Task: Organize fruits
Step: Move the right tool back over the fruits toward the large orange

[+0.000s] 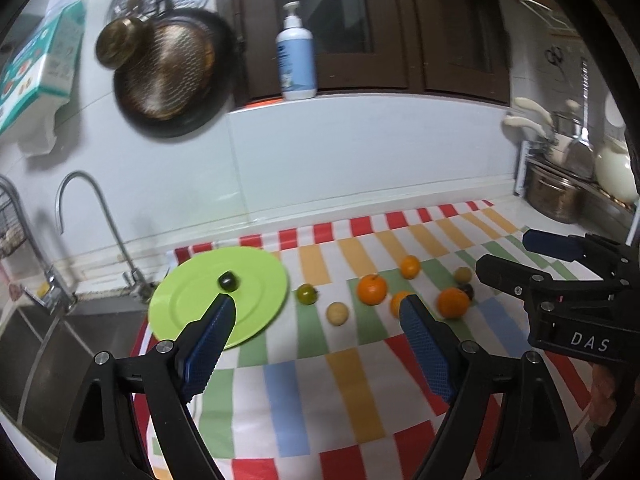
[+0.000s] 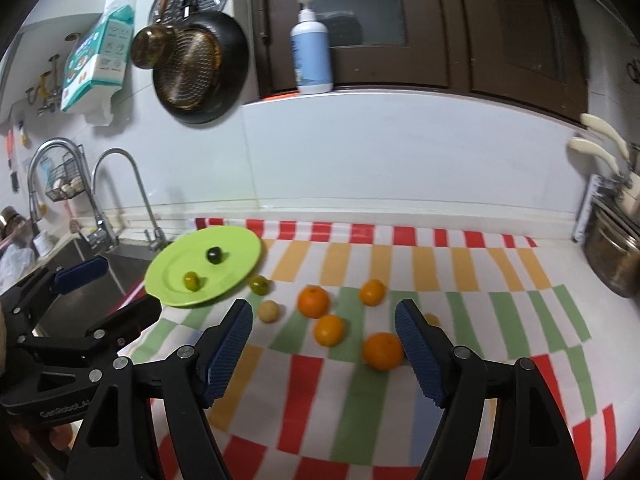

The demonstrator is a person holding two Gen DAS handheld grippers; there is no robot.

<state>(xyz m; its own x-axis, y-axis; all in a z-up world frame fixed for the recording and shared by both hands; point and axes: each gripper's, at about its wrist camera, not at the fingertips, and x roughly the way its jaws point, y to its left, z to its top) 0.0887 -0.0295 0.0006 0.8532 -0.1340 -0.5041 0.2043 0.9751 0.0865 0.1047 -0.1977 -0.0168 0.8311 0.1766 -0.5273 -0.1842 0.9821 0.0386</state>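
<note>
A lime green plate (image 1: 256,300) (image 2: 232,256) lies at the left of the striped cloth. It holds a dark green fruit (image 1: 227,280) (image 2: 214,255) and a yellow-green fruit (image 2: 191,280). A green fruit (image 1: 307,293) (image 2: 259,284) and a pale fruit (image 1: 337,313) (image 2: 268,311) lie just right of the plate. Several oranges (image 1: 372,289) (image 2: 382,351) lie further right. My left gripper (image 1: 316,306) is open and empty above the cloth, near the plate. My right gripper (image 2: 324,314) is open and empty above the oranges.
A sink (image 1: 60,344) with a tap (image 1: 100,220) sits left of the cloth. A pan (image 1: 172,80) hangs on the wall. A pump bottle (image 1: 295,56) stands on the ledge. Metal pots (image 1: 556,196) stand at the right.
</note>
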